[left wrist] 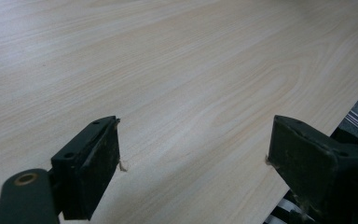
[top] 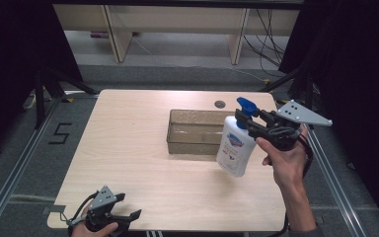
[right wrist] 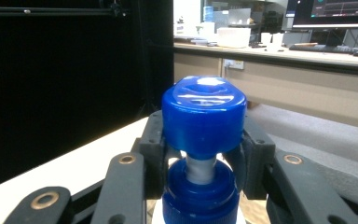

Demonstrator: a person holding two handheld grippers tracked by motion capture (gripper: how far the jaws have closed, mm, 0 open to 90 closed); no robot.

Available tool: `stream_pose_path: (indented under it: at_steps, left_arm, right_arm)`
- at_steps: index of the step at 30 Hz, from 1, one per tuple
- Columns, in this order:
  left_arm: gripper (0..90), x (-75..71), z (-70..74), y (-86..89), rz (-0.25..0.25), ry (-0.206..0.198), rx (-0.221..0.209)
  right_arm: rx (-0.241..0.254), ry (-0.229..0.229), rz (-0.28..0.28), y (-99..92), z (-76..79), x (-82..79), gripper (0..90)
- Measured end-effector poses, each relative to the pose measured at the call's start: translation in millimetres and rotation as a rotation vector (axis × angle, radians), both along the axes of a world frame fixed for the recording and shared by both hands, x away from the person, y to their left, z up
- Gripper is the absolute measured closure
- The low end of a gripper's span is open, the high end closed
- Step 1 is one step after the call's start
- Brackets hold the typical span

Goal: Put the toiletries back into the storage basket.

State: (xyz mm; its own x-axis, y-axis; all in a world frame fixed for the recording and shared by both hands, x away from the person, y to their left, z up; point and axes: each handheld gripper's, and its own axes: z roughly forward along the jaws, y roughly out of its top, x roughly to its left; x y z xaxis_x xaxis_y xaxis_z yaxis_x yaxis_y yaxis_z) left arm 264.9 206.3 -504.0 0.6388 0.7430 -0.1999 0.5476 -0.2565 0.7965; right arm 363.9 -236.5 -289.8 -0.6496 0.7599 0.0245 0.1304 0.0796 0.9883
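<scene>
A white pump bottle [top: 235, 145] with a blue pump head [top: 246, 105] hangs tilted above the table's right side, just right of a clear plastic bin [top: 192, 132]. My right gripper [top: 249, 123] is shut on the bottle's neck below the pump head. In the right gripper view the blue pump head [right wrist: 203, 116] stands between the two black jaws, which press on the neck under it. My left gripper [top: 128, 219] rests at the table's front left edge, open. Its fingers [left wrist: 93, 163] stand wide apart over bare wood in the left gripper view.
The light wooden table [top: 128, 148] has a small round cable hole [top: 219, 104] behind the bin. Black curtains flank both sides, and a floor marking "5" [top: 60, 133] lies to the left. Desks and cables stand beyond the far edge.
</scene>
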Motion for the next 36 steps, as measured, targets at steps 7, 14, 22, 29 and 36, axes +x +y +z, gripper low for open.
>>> stream_pose_path:
  at_steps: [7,14,22,29,36]
  left_arm:
    - [15.8,0.2,-0.3,-0.1,0.002,-0.002,0.000]
    - [15.9,0.0,0.0,-0.5,0.006,0.002,0.003]
    - [15.8,0.4,0.6,-0.2,-0.013,-0.006,0.000]
    - [15.9,0.0,0.9,-0.6,-0.015,0.002,0.008]
    - [15.8,0.4,0.5,0.0,-0.016,0.002,0.009]
  right_arm:
    - [0.015,-0.001,-0.007,-2.2,13.0,8.4,61.5]
    - [0.045,-0.005,-0.028,-3.4,22.7,18.5,61.6]
    - [0.041,-0.006,-0.060,-5.4,30.1,34.9,61.5]
    - [0.013,0.004,-0.075,-4.1,33.9,53.4,61.5]
    - [0.024,0.010,-0.092,-1.6,34.7,70.1,61.5]
